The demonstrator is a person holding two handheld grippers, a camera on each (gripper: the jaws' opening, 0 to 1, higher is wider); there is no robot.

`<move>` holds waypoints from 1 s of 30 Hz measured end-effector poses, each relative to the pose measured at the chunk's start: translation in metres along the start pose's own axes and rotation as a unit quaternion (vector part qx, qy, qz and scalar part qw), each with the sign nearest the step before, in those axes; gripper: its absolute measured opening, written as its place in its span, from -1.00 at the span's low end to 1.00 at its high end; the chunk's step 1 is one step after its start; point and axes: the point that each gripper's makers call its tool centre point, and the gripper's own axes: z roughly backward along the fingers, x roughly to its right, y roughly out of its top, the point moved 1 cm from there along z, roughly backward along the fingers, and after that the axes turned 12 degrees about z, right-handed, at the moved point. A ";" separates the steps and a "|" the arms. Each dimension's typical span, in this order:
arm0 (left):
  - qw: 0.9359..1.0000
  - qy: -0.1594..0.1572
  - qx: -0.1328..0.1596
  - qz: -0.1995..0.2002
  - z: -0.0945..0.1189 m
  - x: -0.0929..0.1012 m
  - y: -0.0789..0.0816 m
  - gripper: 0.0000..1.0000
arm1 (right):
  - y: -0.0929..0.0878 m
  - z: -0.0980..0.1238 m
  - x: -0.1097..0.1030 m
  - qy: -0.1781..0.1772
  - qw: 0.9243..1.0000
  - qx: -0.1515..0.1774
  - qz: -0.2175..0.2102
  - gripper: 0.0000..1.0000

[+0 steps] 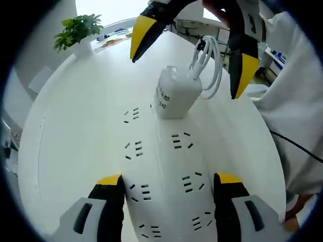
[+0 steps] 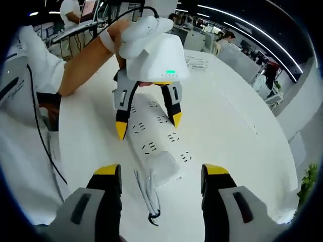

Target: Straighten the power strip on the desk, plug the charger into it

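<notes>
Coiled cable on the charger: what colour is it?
White, like the white block charger; the coiled cable shows best in the left gripper view.

left claw (image 1: 168, 189) jaws spread wide; right claw (image 2: 157, 177) spread, nothing held

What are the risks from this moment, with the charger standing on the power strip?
The charger looks tilted on the power strip, so it may not be fully seated and could tip. Its coiled cable hangs loose beside the open right gripper and might snag. The left gripper straddles the strip; any shift could disturb the plug.
</notes>
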 end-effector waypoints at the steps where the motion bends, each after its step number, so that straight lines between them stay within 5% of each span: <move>1: 1.000 0.001 -0.001 0.001 0.000 0.000 0.000 0.46 | -0.002 0.002 0.000 -0.004 1.000 0.005 -0.006 0.28; 19: 1.000 -0.005 0.010 -0.002 -0.002 -0.002 0.003 0.48 | -0.027 0.026 -0.004 -0.060 0.990 0.078 -0.099 0.68; 26: 1.000 -0.003 0.011 0.001 -0.001 -0.001 0.003 0.49 | -0.034 0.039 -0.004 -0.094 0.982 0.105 -0.125 0.81; 30: 1.000 0.001 0.012 0.009 -0.001 -0.001 0.002 0.49 | -0.033 0.044 -0.002 -0.116 0.971 0.130 -0.166 0.89</move>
